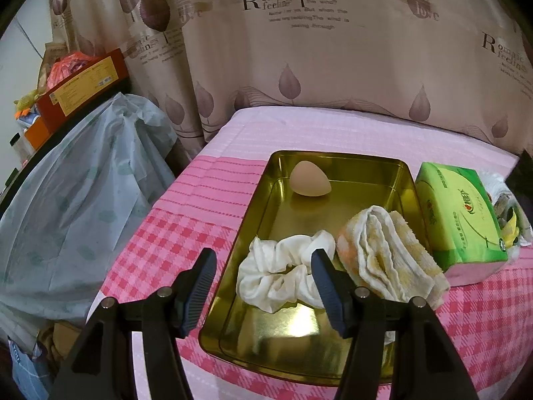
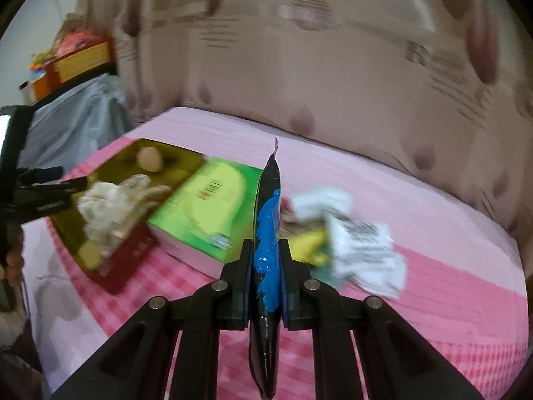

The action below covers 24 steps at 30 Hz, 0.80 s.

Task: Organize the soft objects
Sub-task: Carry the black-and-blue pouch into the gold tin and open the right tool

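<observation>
I am working over a bed [image 1: 206, 200] that is wearing a pink cover, checked and striped, and it is running up against a beige curtain [image 1: 333, 66] printed with leaves and lettering. On the cover a gold metal tray [image 1: 393, 180] is sitting, and in the left wrist view a green tissue pack [image 1: 459, 220] is lying just beside its right edge. Inside the tray, a folded yellow-and-white towel [image 1: 386, 250] is leaning against the right wall, a crumpled white scrunchie [image 1: 283, 270] is lying just beside it toward the near end, and an egg-shaped beige sponge [image 1: 309, 183] is sitting alone toward the far end. My left gripper [image 1: 263, 266] is hovering over the tray's near left corner with its jaws standing apart and nothing between them; the right finger is overlapping the scrunchie in view, though I cannot tell whether it is touching. My right gripper [image 2: 265, 260] is clamping a thin blue-and-black packet [image 2: 268, 233] edge-on, and it is sticking up beyond my fingertips, above the cover. Past it, right of the tissue pack [image 2: 213, 200], a blurred heap of white and yellow wrappers [image 2: 356, 233] is lying on the cover.
</observation>
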{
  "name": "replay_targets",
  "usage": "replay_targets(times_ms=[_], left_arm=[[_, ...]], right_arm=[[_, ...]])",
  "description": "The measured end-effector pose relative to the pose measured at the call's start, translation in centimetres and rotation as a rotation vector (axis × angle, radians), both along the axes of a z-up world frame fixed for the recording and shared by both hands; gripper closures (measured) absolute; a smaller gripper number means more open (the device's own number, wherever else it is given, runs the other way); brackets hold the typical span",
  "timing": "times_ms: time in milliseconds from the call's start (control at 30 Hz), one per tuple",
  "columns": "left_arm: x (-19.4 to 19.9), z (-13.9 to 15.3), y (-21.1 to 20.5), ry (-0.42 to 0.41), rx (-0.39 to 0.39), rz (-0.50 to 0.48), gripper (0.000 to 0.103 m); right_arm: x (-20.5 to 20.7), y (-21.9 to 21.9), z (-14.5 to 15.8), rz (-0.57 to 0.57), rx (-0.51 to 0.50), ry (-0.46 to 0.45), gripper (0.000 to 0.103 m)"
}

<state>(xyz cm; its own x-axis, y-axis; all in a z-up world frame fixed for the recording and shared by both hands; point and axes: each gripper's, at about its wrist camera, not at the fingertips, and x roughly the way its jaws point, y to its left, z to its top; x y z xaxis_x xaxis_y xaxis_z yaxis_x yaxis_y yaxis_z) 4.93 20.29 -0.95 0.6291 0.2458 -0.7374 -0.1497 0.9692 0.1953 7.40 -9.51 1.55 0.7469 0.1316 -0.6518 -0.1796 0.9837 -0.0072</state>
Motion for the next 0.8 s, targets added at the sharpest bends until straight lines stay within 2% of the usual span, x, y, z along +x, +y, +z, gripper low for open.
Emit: replay_targets(times_ms=[233,467,800], left_arm=[[-0.1,0.5,1.2,-0.023,-0.015,0.045,0.042],[-0.2,1.1,2.6,-0.045,-0.04,0.097,0.042],[-0.2,1.4,6.2,-0.062,-0.135,0.218,0.042]], right_arm=[[1.4,6.1,1.5,0.13,0.029,-0.008,0.091],[4.1,11.9,1.3,0.224,0.061,0.02,0.091],[7.6,16.5,-0.5,0.263,0.086,0.078,0.091]])
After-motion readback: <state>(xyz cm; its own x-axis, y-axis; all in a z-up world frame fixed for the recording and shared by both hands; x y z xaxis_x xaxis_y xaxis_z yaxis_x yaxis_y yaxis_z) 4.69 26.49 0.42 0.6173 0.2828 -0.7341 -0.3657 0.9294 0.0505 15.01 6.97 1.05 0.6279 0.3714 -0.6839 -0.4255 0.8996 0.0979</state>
